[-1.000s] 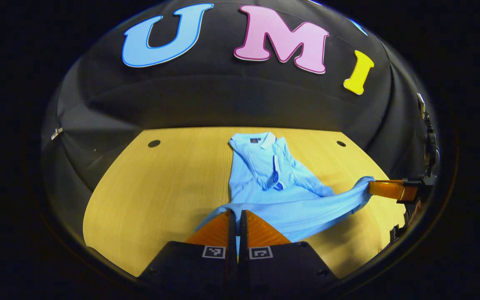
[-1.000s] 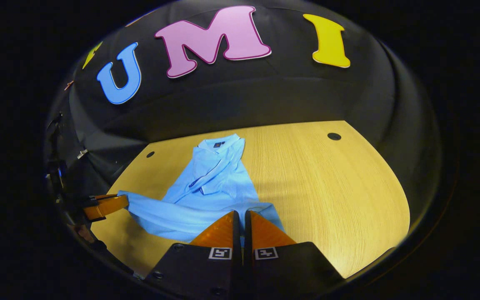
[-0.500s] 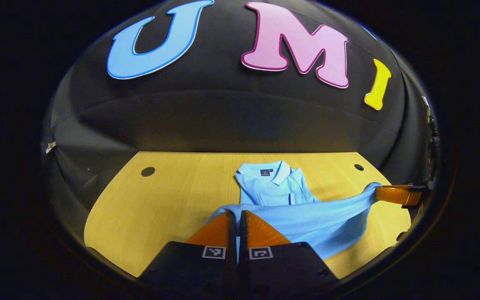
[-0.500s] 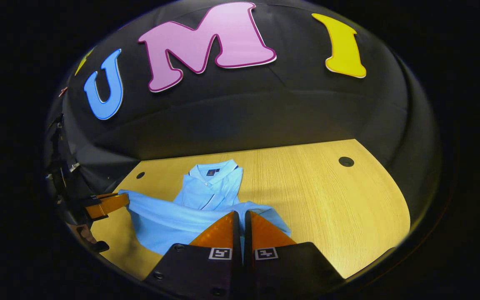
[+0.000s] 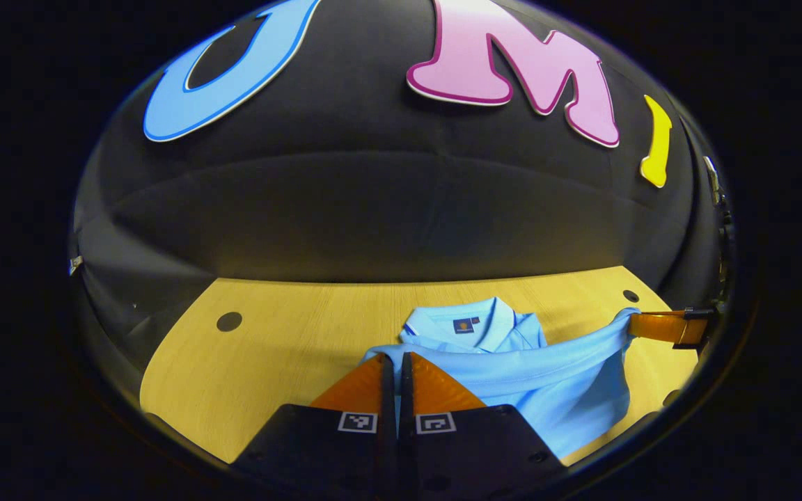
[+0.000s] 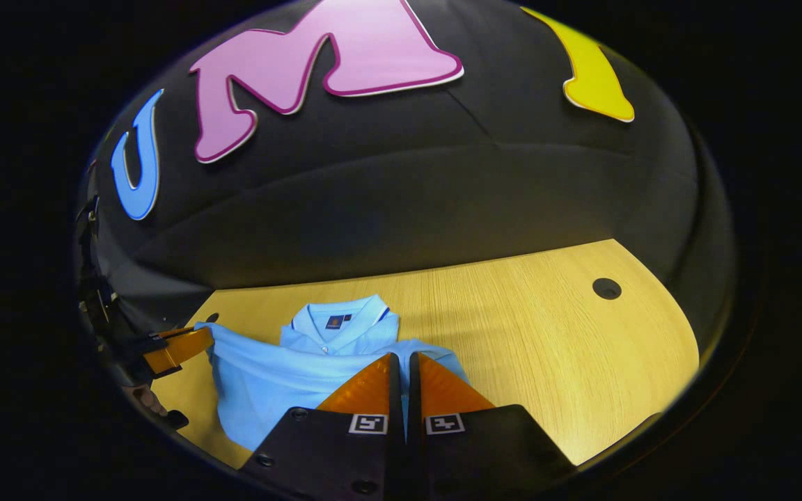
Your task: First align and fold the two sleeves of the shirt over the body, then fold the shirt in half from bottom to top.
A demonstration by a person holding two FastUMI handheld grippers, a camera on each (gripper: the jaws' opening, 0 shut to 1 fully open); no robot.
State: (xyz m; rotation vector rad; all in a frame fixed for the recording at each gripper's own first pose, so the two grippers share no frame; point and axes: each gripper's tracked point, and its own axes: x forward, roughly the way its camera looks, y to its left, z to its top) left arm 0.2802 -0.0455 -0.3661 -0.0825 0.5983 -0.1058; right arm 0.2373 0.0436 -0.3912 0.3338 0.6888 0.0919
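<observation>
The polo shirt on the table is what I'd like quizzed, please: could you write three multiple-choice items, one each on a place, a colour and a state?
1. Where does the collar of the polo shirt lie?
A. on the wooden table, beyond the lifted hem
B. between the left tongs
C. hanging off the table's near edge

2. What colour is the polo shirt?
A. white
B. light blue
C. dark green

3. In what state are the left tongs and right tongs?
A. both open above the shirt
B. one open, one shut
C. both shut on the polo shirt's hem

Answers: 1 A, the collar rests flat on the wooden table behind the raised fabric. 2 B, the fabric is light blue in both views. 3 C, each pair pinches a hem corner, the cloth stretched between them.
</observation>
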